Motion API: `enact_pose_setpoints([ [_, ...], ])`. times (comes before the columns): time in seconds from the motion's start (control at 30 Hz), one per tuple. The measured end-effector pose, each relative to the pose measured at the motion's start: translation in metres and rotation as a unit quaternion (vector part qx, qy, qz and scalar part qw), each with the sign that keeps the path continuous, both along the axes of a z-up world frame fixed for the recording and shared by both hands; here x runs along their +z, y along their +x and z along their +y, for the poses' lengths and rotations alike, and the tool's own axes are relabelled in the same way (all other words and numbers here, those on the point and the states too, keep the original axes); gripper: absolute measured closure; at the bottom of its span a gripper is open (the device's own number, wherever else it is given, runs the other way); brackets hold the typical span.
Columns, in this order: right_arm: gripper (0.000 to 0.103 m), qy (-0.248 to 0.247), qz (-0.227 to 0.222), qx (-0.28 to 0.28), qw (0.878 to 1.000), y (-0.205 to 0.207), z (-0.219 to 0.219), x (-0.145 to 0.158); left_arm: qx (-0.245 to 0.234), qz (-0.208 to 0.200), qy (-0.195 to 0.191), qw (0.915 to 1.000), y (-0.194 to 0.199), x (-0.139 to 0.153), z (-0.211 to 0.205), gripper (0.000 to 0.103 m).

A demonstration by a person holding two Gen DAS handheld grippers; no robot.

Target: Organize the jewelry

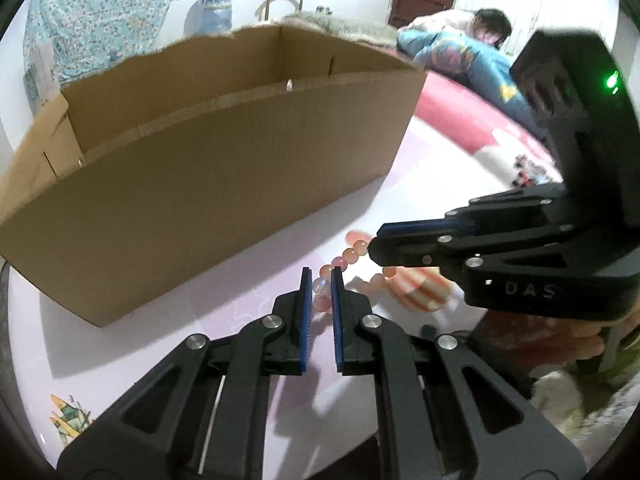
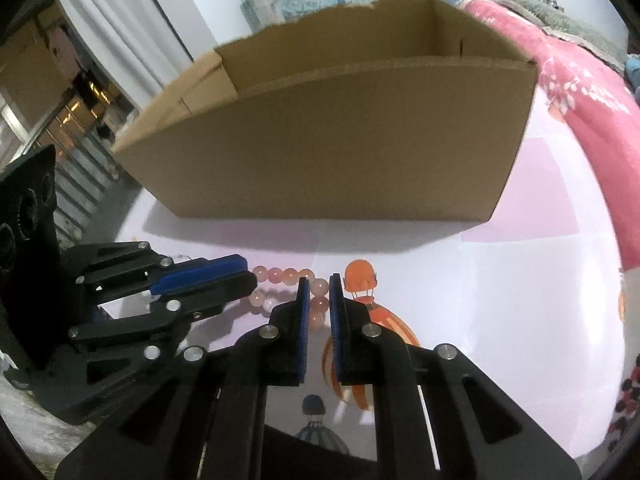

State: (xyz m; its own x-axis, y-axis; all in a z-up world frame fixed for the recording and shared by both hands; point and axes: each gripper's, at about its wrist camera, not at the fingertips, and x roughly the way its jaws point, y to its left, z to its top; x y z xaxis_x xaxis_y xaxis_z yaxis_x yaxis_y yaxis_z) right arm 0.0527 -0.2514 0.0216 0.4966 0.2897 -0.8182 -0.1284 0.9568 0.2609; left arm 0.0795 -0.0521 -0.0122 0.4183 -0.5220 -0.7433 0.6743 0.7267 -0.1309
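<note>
A bracelet of pink and orange beads (image 1: 352, 254) (image 2: 280, 274) stretches just above the printed sheet, in front of a brown cardboard box (image 1: 200, 200) (image 2: 340, 152) with an open top. My left gripper (image 1: 321, 280) is shut on the bracelet's pale beads at one end; the right wrist view shows it (image 2: 250, 274) coming in from the left. My right gripper (image 2: 319, 284) is shut on beads at the other end, and in the left wrist view it (image 1: 374, 244) reaches in from the right. The box's inside bottom is hidden.
The sheet (image 2: 480, 300) is pale lilac with hot-air-balloon prints. A pink blanket (image 2: 580, 92) lies to the right of the box. A person (image 1: 480, 24) lies far back on the bed. A water bottle (image 1: 216, 10) stands behind the box.
</note>
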Motion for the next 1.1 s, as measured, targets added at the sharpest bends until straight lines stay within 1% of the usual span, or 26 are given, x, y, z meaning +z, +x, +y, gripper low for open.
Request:
enact_pose_setpoints([
  [0.1,0.093,-0.001,-0.027,0.001,1.000,-0.008,-0.003,0.022,-0.004,-0.023,-0.014,0.9996,-0.004,0.024,0.001,0.095],
  [0.27,0.093,-0.002,-0.102,0.004,0.995,-0.014,-0.006,0.077,-0.006,-0.075,-0.054,0.9957,-0.005,0.075,0.006,0.095],
  [0.3,0.093,-0.005,-0.122,0.006,0.992,-0.013,-0.008,0.092,-0.007,-0.085,-0.065,0.9942,-0.002,0.086,0.007,0.095],
  [0.4,0.093,-0.006,-0.159,0.017,0.987,-0.003,-0.004,0.115,-0.002,-0.105,-0.076,0.9915,0.014,0.107,0.001,0.095],
  [0.47,0.093,-0.014,-0.171,0.019,0.985,0.011,-0.005,0.123,0.006,-0.106,-0.080,0.9911,0.030,0.112,-0.004,0.095],
  [0.53,0.093,-0.013,-0.168,0.017,0.986,0.028,-0.010,0.124,0.012,-0.086,-0.089,0.9923,0.054,0.111,-0.012,0.095],
  [0.6,0.093,-0.005,-0.155,0.011,0.988,0.044,-0.019,0.122,0.018,-0.065,-0.083,0.9943,0.072,0.102,-0.022,0.095],
  [0.7,0.093,-0.013,-0.115,0.002,0.993,0.070,-0.027,0.105,0.022,-0.024,-0.074,0.9967,0.095,0.084,-0.033,0.094],
  [0.73,0.092,-0.024,-0.091,-0.007,0.996,0.079,-0.030,0.095,0.031,-0.010,-0.066,0.9973,0.102,0.073,-0.037,0.094],
  [0.8,0.092,-0.034,-0.065,-0.014,0.997,0.087,-0.035,0.087,0.045,0.011,-0.053,0.9975,0.110,0.059,-0.039,0.086],
  [0.83,0.090,-0.039,-0.059,-0.024,0.997,0.088,-0.039,0.084,0.054,0.016,-0.051,0.9971,0.112,0.054,-0.034,0.075],
  [0.87,0.085,-0.037,-0.059,-0.028,0.997,0.086,-0.042,0.084,0.065,0.017,-0.051,0.9964,0.114,0.052,-0.029,0.068],
  [0.93,0.077,-0.027,-0.071,-0.039,0.996,0.076,-0.051,0.088,0.080,0.011,-0.063,0.9947,0.110,0.053,-0.015,0.068],
  [1.03,0.073,-0.022,-0.091,-0.053,0.994,0.063,-0.061,0.097,0.097,0.004,-0.084,0.9917,0.103,0.061,0.009,0.068],
  [1.07,0.069,-0.022,-0.099,-0.060,0.993,0.059,-0.065,0.100,0.103,-0.002,-0.090,0.9906,0.099,0.065,0.019,0.068],
  [1.1,0.067,-0.023,-0.108,-0.070,0.991,0.053,-0.070,0.104,0.112,-0.014,-0.095,0.9890,0.094,0.071,0.031,0.067],
])
